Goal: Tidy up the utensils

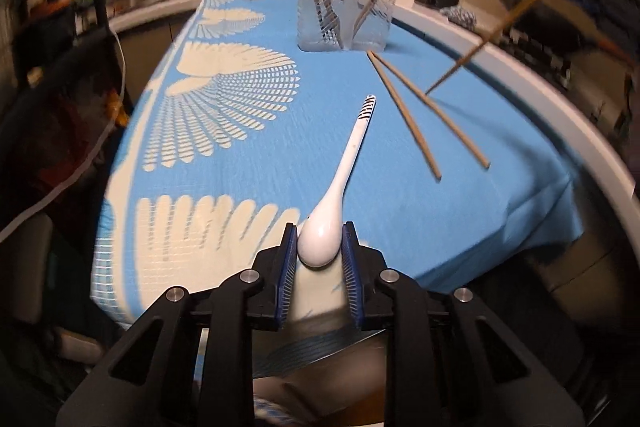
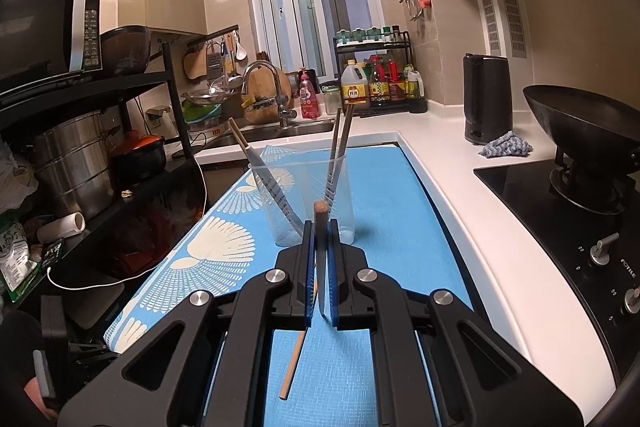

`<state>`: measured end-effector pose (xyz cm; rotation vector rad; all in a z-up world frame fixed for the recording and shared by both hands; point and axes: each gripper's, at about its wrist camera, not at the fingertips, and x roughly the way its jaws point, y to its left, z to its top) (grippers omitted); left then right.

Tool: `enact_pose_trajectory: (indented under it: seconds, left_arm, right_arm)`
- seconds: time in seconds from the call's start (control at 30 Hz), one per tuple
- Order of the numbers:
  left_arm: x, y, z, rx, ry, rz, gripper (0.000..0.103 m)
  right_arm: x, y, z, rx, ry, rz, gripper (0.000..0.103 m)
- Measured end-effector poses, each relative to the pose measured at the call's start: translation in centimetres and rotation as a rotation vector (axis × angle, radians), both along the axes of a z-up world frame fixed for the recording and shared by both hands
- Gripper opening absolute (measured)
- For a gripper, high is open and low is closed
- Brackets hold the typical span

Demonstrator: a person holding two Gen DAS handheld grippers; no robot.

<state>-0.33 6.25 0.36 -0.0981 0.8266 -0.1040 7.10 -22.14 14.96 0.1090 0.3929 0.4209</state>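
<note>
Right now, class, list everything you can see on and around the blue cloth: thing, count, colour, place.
spoon: one, white, on the cloth, bowl between the left gripper's pads
loose chopsticks: two, tan, crossed on the cloth right of the spoon
cup: one, clear, far end of the cloth, utensils standing inside
cloth: one, blue with cream fans, over the counter
kettle: one, black, on the white counter
wok: one, black, on the stove
held chopstick: one, brown
left gripper: black, at the spoon's bowl
right gripper: black, shut on the held chopstick
</note>
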Motion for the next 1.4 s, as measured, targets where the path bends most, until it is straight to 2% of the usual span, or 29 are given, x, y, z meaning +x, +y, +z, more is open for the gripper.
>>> enact_pose_trajectory:
  seconds: [0.13,0.2,0.3,0.33,0.43,0.63,0.73,0.8,0.83,0.9,0.97,1.07,1.17,1.2,1.4]
  left_arm:
    - [2.5,0.5,0.1,-0.156,0.009,0.049,0.022]
    - [4.1,0.9,-0.4,-0.279,0.028,0.081,0.022]
    - [6.6,1.9,-1.8,-0.517,0.076,0.128,0.022]
    - [7.3,2.1,-2.3,-0.571,0.092,0.138,0.022]
    - [8.6,2.6,-3.5,-0.662,0.122,0.158,0.023]
    - [8.9,4.6,-3.6,-0.714,0.117,0.231,0.023]
    - [8.9,6.8,-4.9,-0.899,0.141,0.282,0.022]
    - [8.9,7.7,-5.3,-0.983,0.158,0.308,0.022]
    - [8.9,8.0,-5.4,-0.997,0.165,0.321,0.022]
    - [8.8,8.3,-5.0,-0.967,0.154,0.341,0.022]
    - [8.9,8.2,-4.1,-0.873,0.135,0.354,0.022]
    - [9.3,6.8,-1.1,-0.581,0.048,0.319,0.023]
    - [10.0,6.3,0.5,-0.347,-0.032,0.277,0.023]
    - [10.2,6.4,0.5,-0.303,-0.039,0.263,0.023]
    - [11.4,4.8,-0.9,-0.174,0.016,0.164,0.022]
  right_arm:
    - [0.1,-0.3,0.0,0.005,0.005,-0.001,0.006]
    - [0.1,-0.4,0.0,0.007,0.006,-0.001,0.006]
    - [0.1,-0.4,-0.1,0.001,0.005,0.003,0.006]
    - [0.1,-0.4,-0.1,0.000,0.006,0.003,0.006]
    - [0.1,-0.4,-0.1,-0.002,0.007,0.002,0.006]
    - [0.3,-0.5,-0.3,-0.008,0.005,-0.002,0.006]
    - [0.3,-0.3,-0.2,-0.015,0.002,0.002,0.006]
    - [0.2,-0.1,-0.1,-0.024,-0.002,0.007,0.006]
    - [0.2,0.0,-0.1,-0.026,-0.002,0.007,0.006]
    - [0.2,0.1,-0.1,-0.027,-0.001,0.006,0.006]
    - [0.2,0.1,-0.1,-0.028,-0.002,0.006,0.006]
    - [0.2,0.0,0.0,-0.029,-0.002,0.006,0.006]
    - [0.2,0.0,0.0,-0.029,-0.002,0.003,0.006]
    - [0.2,0.0,0.0,-0.028,-0.002,0.002,0.006]
    - [0.2,-0.4,-0.1,-0.033,0.002,0.003,0.006]
